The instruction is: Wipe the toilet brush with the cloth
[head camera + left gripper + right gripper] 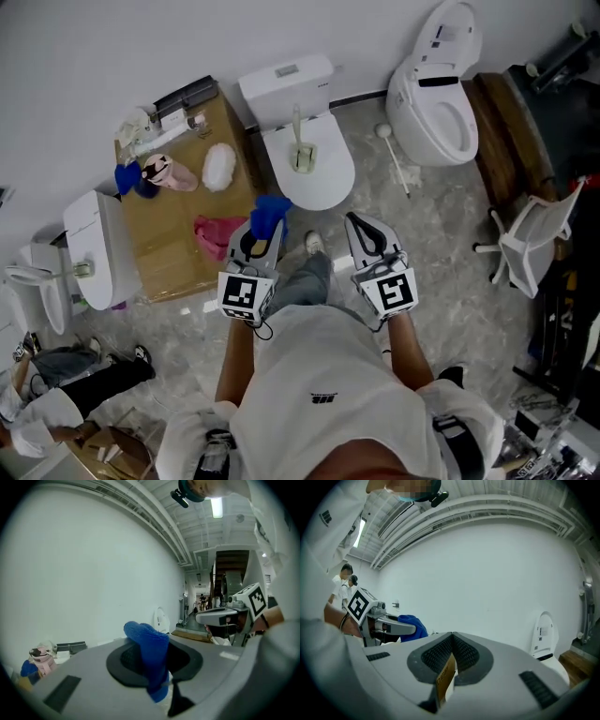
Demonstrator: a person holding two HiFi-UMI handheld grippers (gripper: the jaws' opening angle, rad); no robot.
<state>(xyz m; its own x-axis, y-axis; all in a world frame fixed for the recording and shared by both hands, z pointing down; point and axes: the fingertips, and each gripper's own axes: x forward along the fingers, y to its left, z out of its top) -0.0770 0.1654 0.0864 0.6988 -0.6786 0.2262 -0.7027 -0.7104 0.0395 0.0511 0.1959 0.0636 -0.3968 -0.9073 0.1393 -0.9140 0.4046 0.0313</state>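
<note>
In the head view my left gripper [263, 225] is shut on a blue cloth [272, 210], which sticks out past its tips toward the white toilet [314, 178] ahead. A pale brush with a long handle [300, 142] lies on that toilet's closed lid, well beyond both grippers. The left gripper view has the blue cloth [151, 646] pinched between the jaws. My right gripper [362, 229] hovers beside the left one, its jaws together with nothing in them. The right gripper [451, 641] looks at a bare wall, with the blue cloth [414, 625] off to its left.
A white long-handled brush [397, 161] lies on the floor between the middle toilet and a second toilet [433, 105]. A cardboard sheet [178, 225] at left carries a pink cloth [216, 234] and small items. An office chair [532, 234] stands at right. A person [56, 389] crouches lower left.
</note>
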